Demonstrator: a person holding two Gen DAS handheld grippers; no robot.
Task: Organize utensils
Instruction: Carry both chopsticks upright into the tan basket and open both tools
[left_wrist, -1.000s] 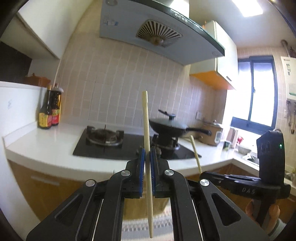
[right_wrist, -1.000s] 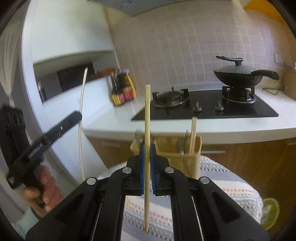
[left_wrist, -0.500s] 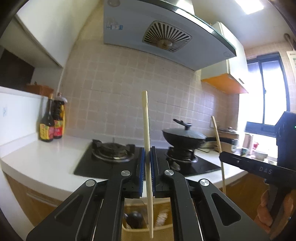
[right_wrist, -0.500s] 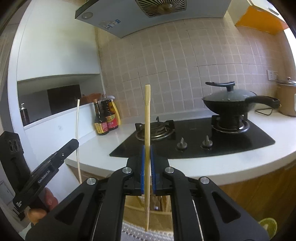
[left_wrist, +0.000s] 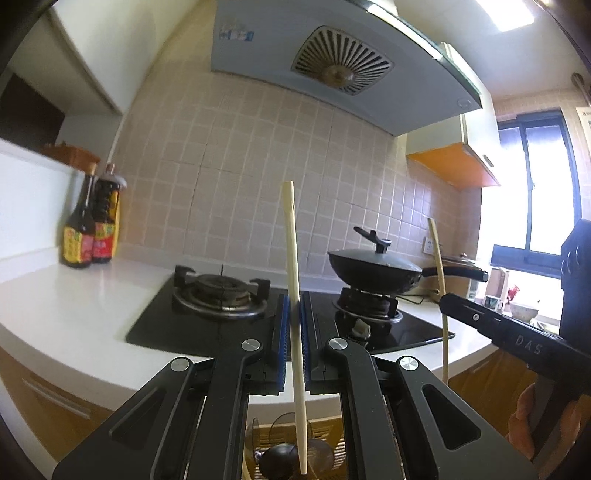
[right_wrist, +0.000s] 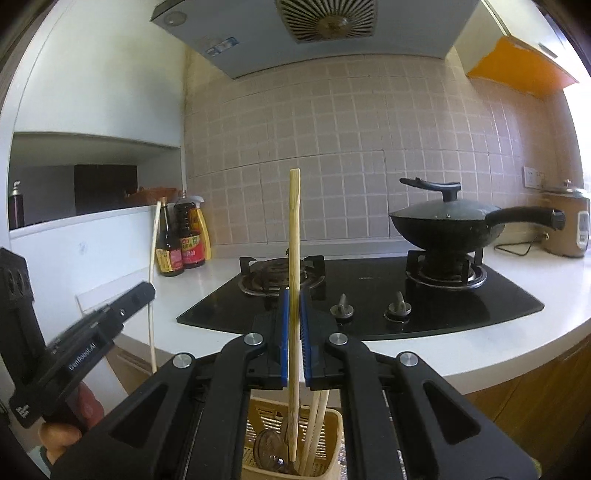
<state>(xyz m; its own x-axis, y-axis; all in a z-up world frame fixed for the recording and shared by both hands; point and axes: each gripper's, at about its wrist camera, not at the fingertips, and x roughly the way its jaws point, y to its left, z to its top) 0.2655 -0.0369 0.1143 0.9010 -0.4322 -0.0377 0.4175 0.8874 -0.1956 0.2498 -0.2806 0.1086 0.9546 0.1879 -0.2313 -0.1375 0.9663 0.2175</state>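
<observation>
- Your left gripper (left_wrist: 293, 325) has its blue jaws closed tight on a long pale wooden chopstick (left_wrist: 293, 295), which stands upright.
- The low tip of that chopstick hangs just above the yellow plastic utensil basket (left_wrist: 332, 443).
- Your right gripper (right_wrist: 293, 321) also has its jaws closed tight on a second pale wooden chopstick (right_wrist: 294, 295), upright too.
- This one reaches down into the yellow basket (right_wrist: 332, 417), beside two chopsticks (right_wrist: 317, 424) and a spoon (right_wrist: 269, 450) that already stand in it.
- The basket sits in front of the white counter (right_wrist: 480, 343), below the black gas stove (right_wrist: 369, 306).
- A black lidded wok (right_wrist: 447, 225) sits on the stove's right burner.
</observation>
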